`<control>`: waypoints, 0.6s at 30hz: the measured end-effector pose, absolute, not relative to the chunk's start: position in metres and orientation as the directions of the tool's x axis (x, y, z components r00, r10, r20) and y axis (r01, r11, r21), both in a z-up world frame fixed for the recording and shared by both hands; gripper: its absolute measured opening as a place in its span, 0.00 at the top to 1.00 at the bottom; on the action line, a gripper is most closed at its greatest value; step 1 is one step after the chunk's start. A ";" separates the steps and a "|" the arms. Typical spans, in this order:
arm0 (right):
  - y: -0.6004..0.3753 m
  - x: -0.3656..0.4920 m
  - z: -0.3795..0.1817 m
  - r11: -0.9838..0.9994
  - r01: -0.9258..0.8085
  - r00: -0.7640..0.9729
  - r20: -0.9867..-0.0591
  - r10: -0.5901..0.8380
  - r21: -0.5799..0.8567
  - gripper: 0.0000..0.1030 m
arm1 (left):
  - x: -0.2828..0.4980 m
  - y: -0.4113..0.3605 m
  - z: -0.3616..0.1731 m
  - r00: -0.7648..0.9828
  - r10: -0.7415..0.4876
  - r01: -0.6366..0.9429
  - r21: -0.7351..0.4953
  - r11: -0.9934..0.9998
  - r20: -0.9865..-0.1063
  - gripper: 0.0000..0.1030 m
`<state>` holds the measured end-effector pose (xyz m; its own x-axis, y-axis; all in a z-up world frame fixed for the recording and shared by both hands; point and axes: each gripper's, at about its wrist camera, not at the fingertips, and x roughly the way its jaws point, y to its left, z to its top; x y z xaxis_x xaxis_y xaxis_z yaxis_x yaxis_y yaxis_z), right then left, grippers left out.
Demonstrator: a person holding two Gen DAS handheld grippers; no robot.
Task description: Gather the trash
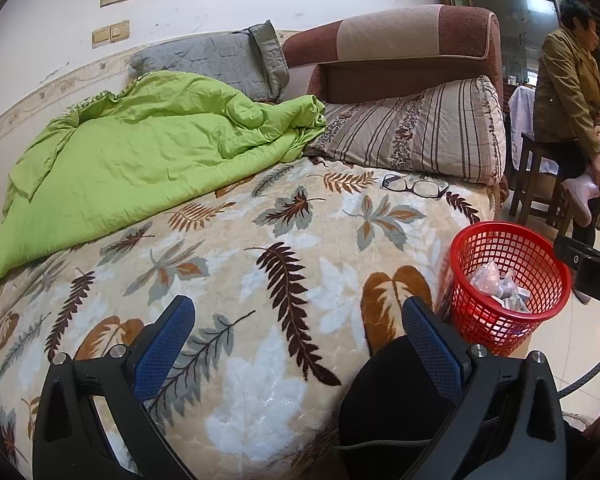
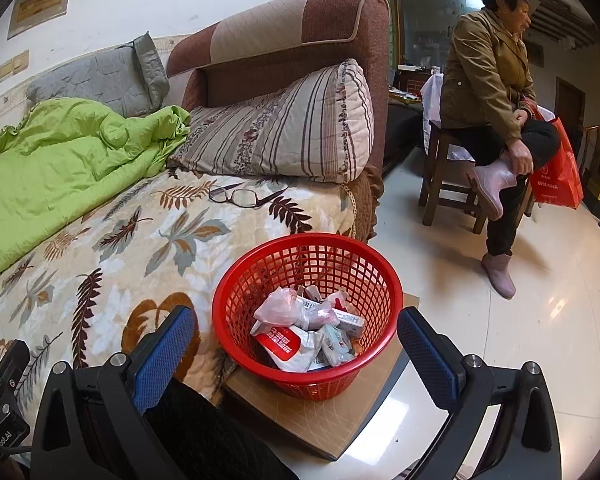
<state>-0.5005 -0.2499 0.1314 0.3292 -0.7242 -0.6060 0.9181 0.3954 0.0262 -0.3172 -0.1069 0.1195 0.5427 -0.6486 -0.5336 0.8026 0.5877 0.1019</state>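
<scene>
Red basket point(image 2: 308, 364) glossy plastic mesh; blanket point(image 1: 260, 280) plush cloth; floor point(image 2: 500, 340) glossy tile; wrappers point(image 2: 300, 332) crinkled plastic.

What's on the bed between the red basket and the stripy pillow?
Only a pair of glasses, lying on the leaf-patterned blanket just before the striped pillow. The right wrist view shows it best, beyond the red basket.

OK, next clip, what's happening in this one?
A person holds two grippers over a bed during a trash pickup. Both the left gripper and the right gripper are open and hold nothing. A red basket beside the bed, standing on a flat board, already holds wrappers. No loose trash shows on the bed, only a green quilt, pillows and glasses. Another person sits on a stool in the background.
</scene>
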 end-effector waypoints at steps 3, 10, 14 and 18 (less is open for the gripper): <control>-0.250 -0.500 0.131 0.395 0.918 0.327 -0.610 -0.722 0.026 0.00 | -0.317 -0.107 0.119 0.543 -0.648 0.801 0.099 0.590 -0.535 0.00; -0.250 -0.500 0.130 0.395 0.918 0.326 -0.617 -0.716 0.027 0.00 | -0.315 -0.105 0.119 0.538 -0.650 0.805 0.098 0.586 -0.536 0.00; -0.249 -0.499 0.130 0.394 0.919 0.324 -0.618 -0.716 0.025 0.00 | -0.315 -0.107 0.114 0.528 -0.648 0.806 0.084 0.586 -0.549 0.00; -0.251 -0.499 0.128 0.388 0.921 0.316 -0.627 -0.712 0.025 0.00 | -0.315 -0.107 0.114 0.528 -0.647 0.806 0.085 0.586 -0.550 0.00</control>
<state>-0.4995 -0.2508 0.1282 0.3165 -0.7117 -0.6272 0.9213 0.3880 0.0246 -0.3145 -0.1067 0.1135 0.5280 -0.6467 -0.5505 0.8060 0.5858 0.0850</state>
